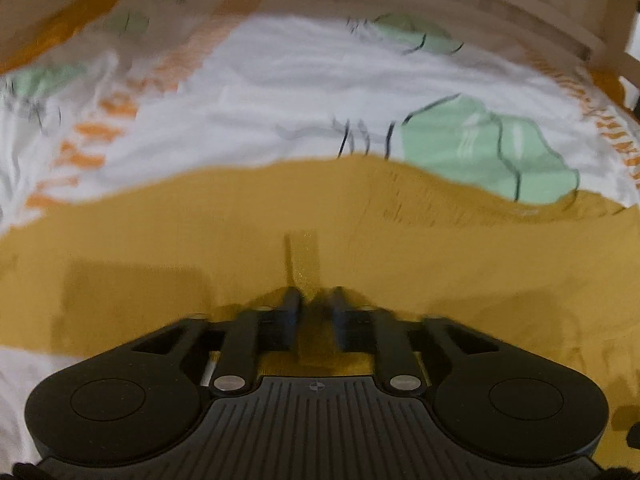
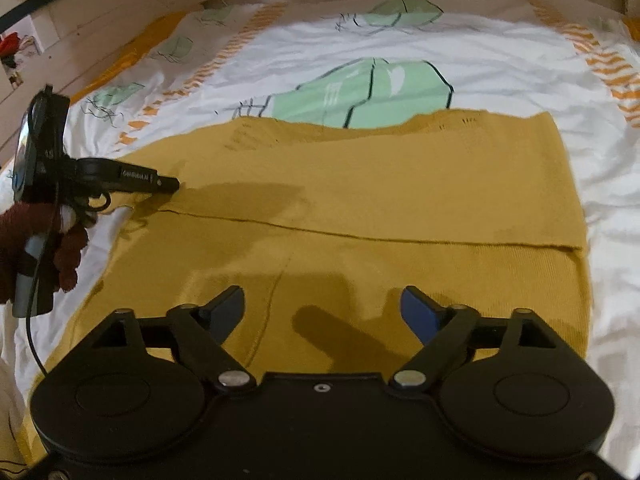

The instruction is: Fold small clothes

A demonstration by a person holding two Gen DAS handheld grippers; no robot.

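Left side first: a hand in a fuzzy dark-red sleeve (image 2: 24, 232) carries the left gripper (image 2: 172, 186), with its tip down at the left edge of the mustard knit garment (image 2: 400, 184). From its own camera the fingers stand close together, with only a narrow gap. A thin ridge of the mustard cloth runs up between them. The view is blurred, so I can't tell whether the pads actually pinch that ridge or just straddle it.

Middle: the garment lies spread on the white printed bedsheet (image 2: 500, 64), fairly flat. A straight fold edge (image 2: 360, 236) crosses it from left to right, with the far panel lying over the nearer ribbed part. I read that as one fold already laid. The far hem looks a bit wavy and the left corner near the gripper tip is rumpled.

Right: the right gripper (image 2: 322, 304) hangs over the near part of the garment with its jaws spread wide and nothing between them. Only its shadow falls on the cloth.

My call is roughly midway. The first fold is in, but the piece is still wide. It probably needs the left corner tidied and at least one more fold across to make a compact bundle.
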